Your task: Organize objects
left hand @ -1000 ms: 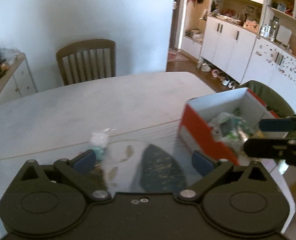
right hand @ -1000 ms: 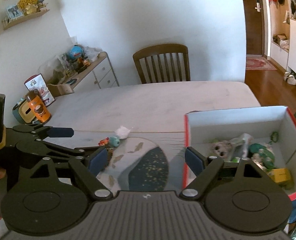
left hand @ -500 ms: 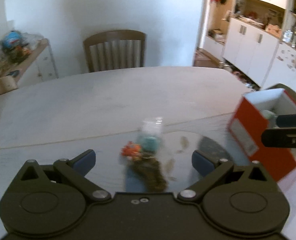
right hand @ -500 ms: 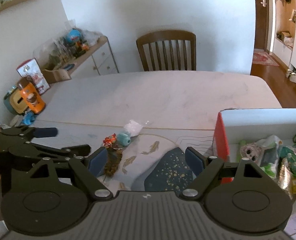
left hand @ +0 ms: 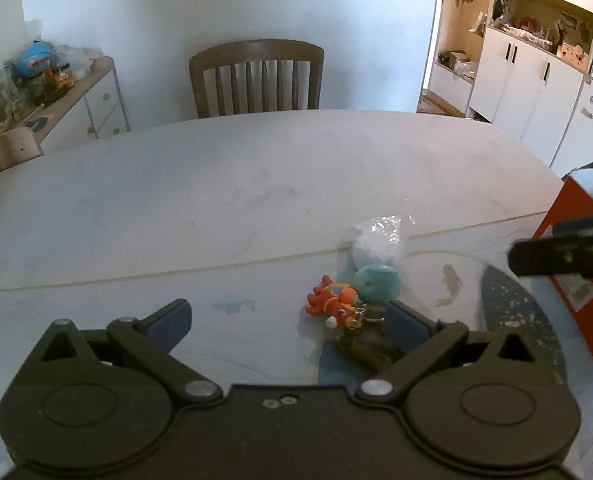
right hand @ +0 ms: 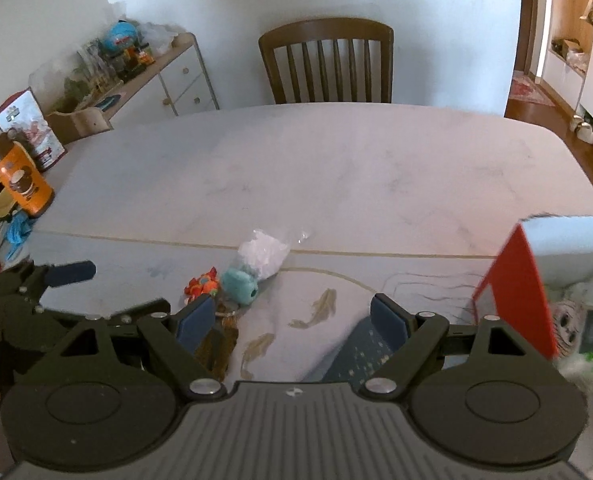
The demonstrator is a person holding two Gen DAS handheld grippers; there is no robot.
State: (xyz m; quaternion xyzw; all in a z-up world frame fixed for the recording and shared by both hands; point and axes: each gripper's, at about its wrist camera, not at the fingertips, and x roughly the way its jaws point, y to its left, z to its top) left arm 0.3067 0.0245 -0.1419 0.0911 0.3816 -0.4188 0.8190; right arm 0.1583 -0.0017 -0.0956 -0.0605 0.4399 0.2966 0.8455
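Left tool (left hand: 288,320): its fingers are standing wide apart and gripping nothing; it is hovering low over the surface (left hand: 224,200), with the toy cluster lying just ahead of its right-hand finger (left hand: 406,326); in the right wrist view it is showing at the left edge (right hand: 76,292)
Right tool (right hand: 294,316): its fingers are also spread wide and empty; it is hanging between the toy cluster and the red box, its left-hand pad (right hand: 194,320) sitting just beside the brown item
Orange toy (left hand: 330,300): lying on the surface, touching the teal plush toy (left hand: 376,284) on the side away from the red box
Clear plastic bag (left hand: 378,240): holding something white; lying just behind the teal plush toy, toward the chair (left hand: 256,78)
Brown item (left hand: 366,346): lying just in front of the teal plush toy, on the edge of the printed mat (right hand: 320,312); its kind is too unclear to tell
Red box (right hand: 536,280): standing open on the far side of the mat from the teal plush toy, well apart from it; a plush face (right hand: 566,322) and wrapped items are lying inside
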